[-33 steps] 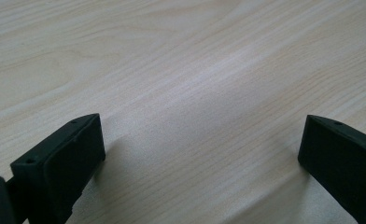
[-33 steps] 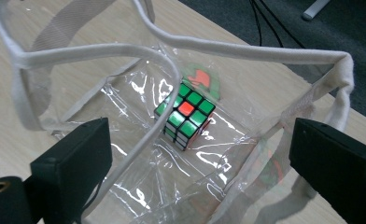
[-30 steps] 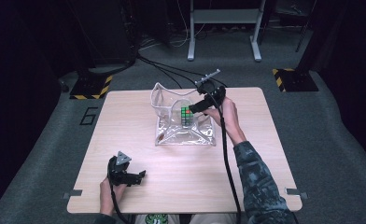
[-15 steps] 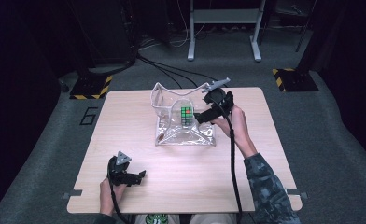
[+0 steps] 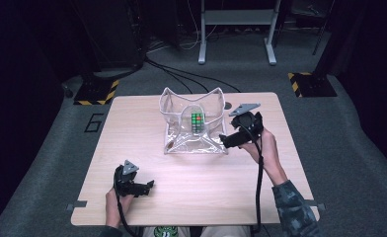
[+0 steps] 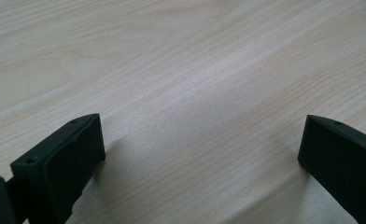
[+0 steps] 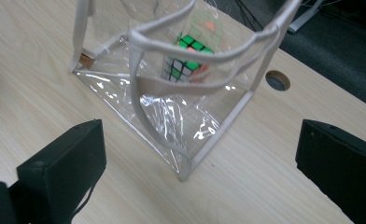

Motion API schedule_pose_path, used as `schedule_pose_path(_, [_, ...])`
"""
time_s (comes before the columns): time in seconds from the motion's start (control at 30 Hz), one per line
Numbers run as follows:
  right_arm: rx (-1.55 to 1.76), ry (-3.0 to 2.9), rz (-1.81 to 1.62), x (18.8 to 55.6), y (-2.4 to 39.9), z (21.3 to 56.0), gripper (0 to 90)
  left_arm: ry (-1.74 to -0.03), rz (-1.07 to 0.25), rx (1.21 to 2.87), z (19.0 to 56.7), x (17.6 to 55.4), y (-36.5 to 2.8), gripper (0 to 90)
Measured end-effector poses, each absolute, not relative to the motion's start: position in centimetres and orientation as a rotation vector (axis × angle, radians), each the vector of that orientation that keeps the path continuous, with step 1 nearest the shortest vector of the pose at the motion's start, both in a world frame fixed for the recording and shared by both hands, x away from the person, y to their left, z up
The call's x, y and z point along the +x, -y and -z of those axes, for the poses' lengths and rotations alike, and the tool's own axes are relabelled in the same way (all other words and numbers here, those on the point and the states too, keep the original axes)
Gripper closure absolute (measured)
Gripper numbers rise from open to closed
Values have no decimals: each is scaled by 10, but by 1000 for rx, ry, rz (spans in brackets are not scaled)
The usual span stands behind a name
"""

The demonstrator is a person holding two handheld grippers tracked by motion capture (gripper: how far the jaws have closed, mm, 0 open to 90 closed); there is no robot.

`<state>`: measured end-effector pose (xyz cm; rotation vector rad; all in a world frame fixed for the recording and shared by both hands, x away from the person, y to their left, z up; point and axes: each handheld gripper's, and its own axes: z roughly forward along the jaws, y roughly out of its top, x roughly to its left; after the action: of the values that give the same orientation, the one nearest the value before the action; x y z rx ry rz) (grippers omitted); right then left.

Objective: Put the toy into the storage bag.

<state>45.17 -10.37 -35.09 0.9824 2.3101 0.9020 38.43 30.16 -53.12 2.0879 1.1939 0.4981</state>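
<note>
The limp, slippery bag (image 7: 172, 107) at twelve o'clock seems best pinched by its stiffer handle (image 7: 190, 46), both tongs (image 7: 197, 172) (image 6: 202, 168) gaping, empty.

High view looks down on the table (image 5: 191, 173); gripper views skim it close.

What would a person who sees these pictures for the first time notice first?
The eye falls first on the clear plastic bag standing open at the middle of the wooden table, with a bright green puzzle cube inside it. Next comes the right hand-held gripper, open and close beside the bag's right corner. The left hand-held gripper rests open near the table's front edge, far from the bag.
</note>
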Motion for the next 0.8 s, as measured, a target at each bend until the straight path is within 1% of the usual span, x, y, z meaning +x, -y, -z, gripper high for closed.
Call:
schedule_pose_path(0.17, [1003,-2304,-900,443,113,362,17,-1195,-498,2089,531,384,-302,4])
schedule_pose_path(0.37, [1052,-2303,-911,430,125,385,22,-1193,-498,2089,531,384,-302,4])
schedule_pose_path(0.47, [1062,-2309,-904,426,127,391,23,-1194,-498,2090,531,384,-302,4])
schedule_pose_path(0.5, [1069,-2312,-903,423,129,399,29,-1194,-498,2090,531,384,-302,4])
schedule_pose_path(0.57, [1083,-2309,-903,422,129,402,29,-1193,-499,2089,531,384,-302,4])
schedule_pose_path(0.73, [1134,-2318,-897,414,133,426,32,-1193,-499,2090,531,384,-302,4])
schedule_pose_path(0.8, [1131,-2324,-891,414,134,429,33,-1193,-499,2090,531,384,-302,4])
